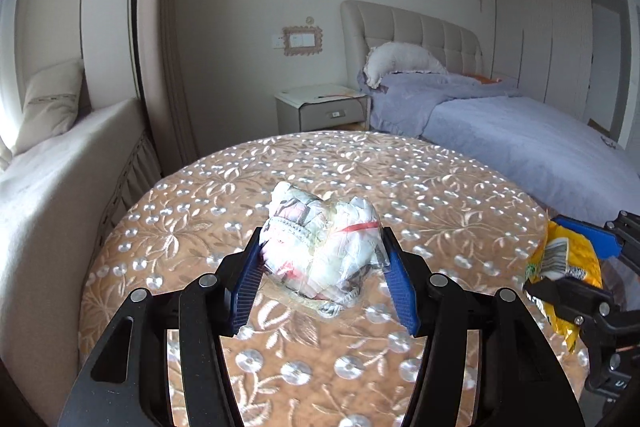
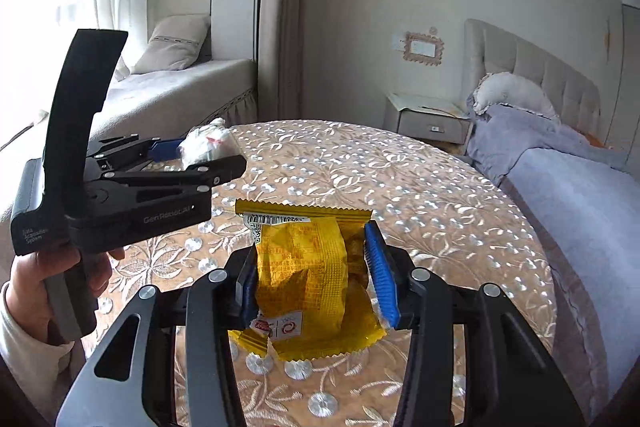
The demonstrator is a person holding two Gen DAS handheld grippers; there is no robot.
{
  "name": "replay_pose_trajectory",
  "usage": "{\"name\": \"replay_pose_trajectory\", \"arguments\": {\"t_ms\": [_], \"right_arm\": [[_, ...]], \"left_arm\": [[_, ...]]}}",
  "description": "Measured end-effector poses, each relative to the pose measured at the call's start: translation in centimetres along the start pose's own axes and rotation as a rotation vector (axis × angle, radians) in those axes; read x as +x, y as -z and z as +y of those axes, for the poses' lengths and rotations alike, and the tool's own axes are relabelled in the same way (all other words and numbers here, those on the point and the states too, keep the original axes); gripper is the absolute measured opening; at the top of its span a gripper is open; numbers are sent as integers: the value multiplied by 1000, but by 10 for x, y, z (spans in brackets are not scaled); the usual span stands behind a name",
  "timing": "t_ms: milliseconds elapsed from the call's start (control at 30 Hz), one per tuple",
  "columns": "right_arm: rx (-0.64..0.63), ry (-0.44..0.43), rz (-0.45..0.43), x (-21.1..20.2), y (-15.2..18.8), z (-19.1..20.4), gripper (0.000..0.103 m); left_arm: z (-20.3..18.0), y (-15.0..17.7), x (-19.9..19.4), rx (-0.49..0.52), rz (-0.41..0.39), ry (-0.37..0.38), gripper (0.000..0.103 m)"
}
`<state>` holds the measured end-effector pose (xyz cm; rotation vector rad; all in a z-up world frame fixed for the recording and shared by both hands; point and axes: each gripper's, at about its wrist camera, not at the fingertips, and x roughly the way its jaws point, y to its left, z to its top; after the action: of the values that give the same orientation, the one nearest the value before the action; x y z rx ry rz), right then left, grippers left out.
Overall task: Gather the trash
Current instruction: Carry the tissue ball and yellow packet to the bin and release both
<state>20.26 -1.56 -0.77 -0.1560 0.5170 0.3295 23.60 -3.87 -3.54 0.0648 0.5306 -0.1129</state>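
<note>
Here, on my left camera, the left hand-held gripper [image 1: 320, 259] pinches a crumpled white wad [image 1: 320, 247] between its blue pads [image 1: 246, 287]; the wad's underside is hidden, so I cannot tell whether it touches the worktop [image 1: 440, 195] or hangs just above. On my right camera the right hand-held gripper [image 2: 312, 279] is pressed onto a yellow wrapper [image 2: 304, 267], whose torn lower edge sags below the fingers; the print on it is too small to read. The left pad there is mostly covered by the wrapper.

The round worktop wears a tan cloth with pale embroidered flowers. Its near edge is cut off by the gripper frames in both views.

In the right view, the hand [image 2: 40, 283] gripping the left tool shows at the frame's left edge, partly cropped. Beyond the worktop stand a nightstand [image 1: 322, 109] against the wall, and a bed [image 1: 520, 135] with lavender covers, a white pillow [image 1: 400, 63] and a tufted headboard. A window seat [image 2: 180, 87] with a cushion [image 2: 172, 43] lies far left, washed out by daylight.
</note>
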Motion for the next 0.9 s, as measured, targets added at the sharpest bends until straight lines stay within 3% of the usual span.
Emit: {"name": "replay_pose_trajectory", "arguments": {"t_ms": [433,900], "right_arm": [[152,216,-59,-100,57,-79,47],[323,450,32,-153,148,-172,47]], "left_arm": [[-137,25,-29,130,-14,229,56],[-311,78,-6,368,99,496,56]]}}
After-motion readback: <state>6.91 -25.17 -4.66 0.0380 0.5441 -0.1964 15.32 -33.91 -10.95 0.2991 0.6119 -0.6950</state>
